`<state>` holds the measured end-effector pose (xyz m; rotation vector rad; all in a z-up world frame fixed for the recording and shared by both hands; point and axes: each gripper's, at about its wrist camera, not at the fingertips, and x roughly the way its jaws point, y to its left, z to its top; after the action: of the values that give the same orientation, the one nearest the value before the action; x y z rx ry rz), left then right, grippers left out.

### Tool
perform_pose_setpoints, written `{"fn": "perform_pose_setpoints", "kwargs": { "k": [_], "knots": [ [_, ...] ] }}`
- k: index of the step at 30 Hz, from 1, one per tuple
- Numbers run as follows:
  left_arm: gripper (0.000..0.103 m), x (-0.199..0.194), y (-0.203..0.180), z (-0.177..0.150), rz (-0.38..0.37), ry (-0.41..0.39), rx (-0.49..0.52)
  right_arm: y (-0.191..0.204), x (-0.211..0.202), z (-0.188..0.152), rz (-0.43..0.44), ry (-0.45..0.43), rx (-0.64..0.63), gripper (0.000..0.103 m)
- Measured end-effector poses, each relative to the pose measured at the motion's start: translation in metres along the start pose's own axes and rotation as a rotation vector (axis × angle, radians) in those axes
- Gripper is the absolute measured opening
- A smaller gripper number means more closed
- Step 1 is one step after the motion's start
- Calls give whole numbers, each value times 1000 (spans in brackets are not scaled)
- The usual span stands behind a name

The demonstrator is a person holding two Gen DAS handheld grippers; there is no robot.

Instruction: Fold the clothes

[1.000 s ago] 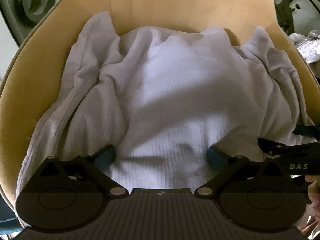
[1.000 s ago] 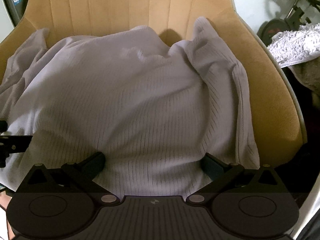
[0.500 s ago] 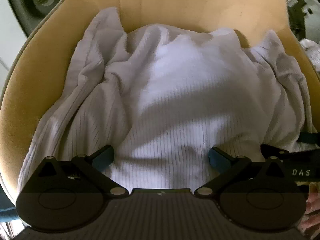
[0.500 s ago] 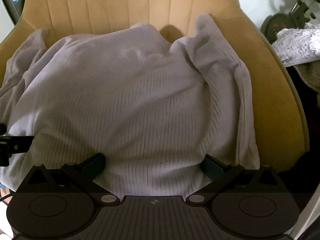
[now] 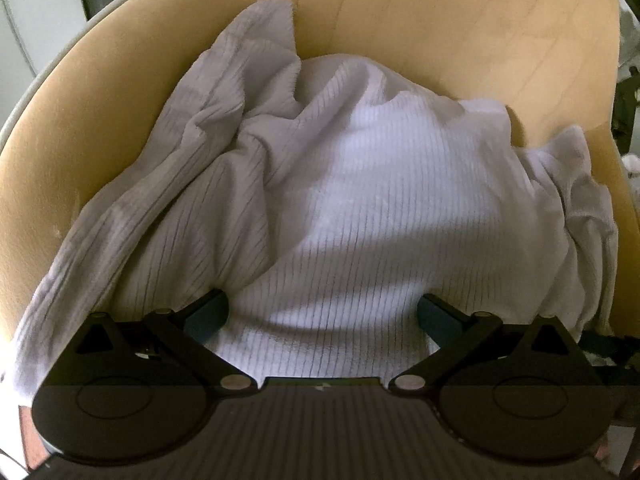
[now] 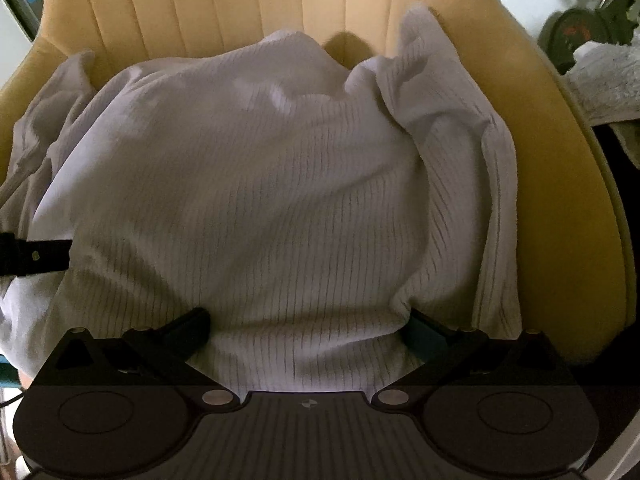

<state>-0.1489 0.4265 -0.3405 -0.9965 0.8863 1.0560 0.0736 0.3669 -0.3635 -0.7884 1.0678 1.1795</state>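
While rumpled ribbed white garment [image 5: 360, 208] drapes mustard velvet chair [image 6: 560, 160], both grippers [image 5: 323, 316] [image 6: 306, 330] gape wide, holding nothing.

Left wrist view: sits low behind the left gripper [image 5: 322, 318], looking forward and down, very near the white ribbed garment [image 5: 380, 208] filling mid-frame.
Left view heading: faces the tan chair [image 5: 440, 28], its backrest across the upper frame.
Right wrist view: same low perch behind the right gripper [image 6: 308, 330], close to the garment [image 6: 260, 184], chair backrest [image 6: 240, 0] upper frame.
Shared ground: both views take in the garment and chair.
Cross-sighting: left gripper pokes in at mid-left edge of right view [image 6: 34, 258].
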Motion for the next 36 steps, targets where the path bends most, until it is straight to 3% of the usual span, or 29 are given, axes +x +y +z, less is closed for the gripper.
{"fn": "perform_pose_setpoints", "kwargs": {
  "k": [6, 9, 17, 23, 28, 36],
  "knots": [
    [102, -31, -26, -8, 115, -77, 165, 3, -28, -6, -29, -21, 12, 102],
    [102, -67, -32, -27, 94, -133, 242, 10, -64, -17, -57, -69, 37, 102],
    [102, -212, -39, -111, 115, -312, 491, 47, -214, -94, -113, -201, 58, 102],
    [102, -312, -15, -159, -29, -290, 425, 86, -330, -161, -145, -277, 54, 102],
    [102, -366, 4, -194, -77, -241, 338, 103, -404, -203, -156, -302, 110, 102],
    [102, -416, -1, -246, -82, -259, 314, 119, -460, -256, -201, -306, 137, 102]
  ]
}}
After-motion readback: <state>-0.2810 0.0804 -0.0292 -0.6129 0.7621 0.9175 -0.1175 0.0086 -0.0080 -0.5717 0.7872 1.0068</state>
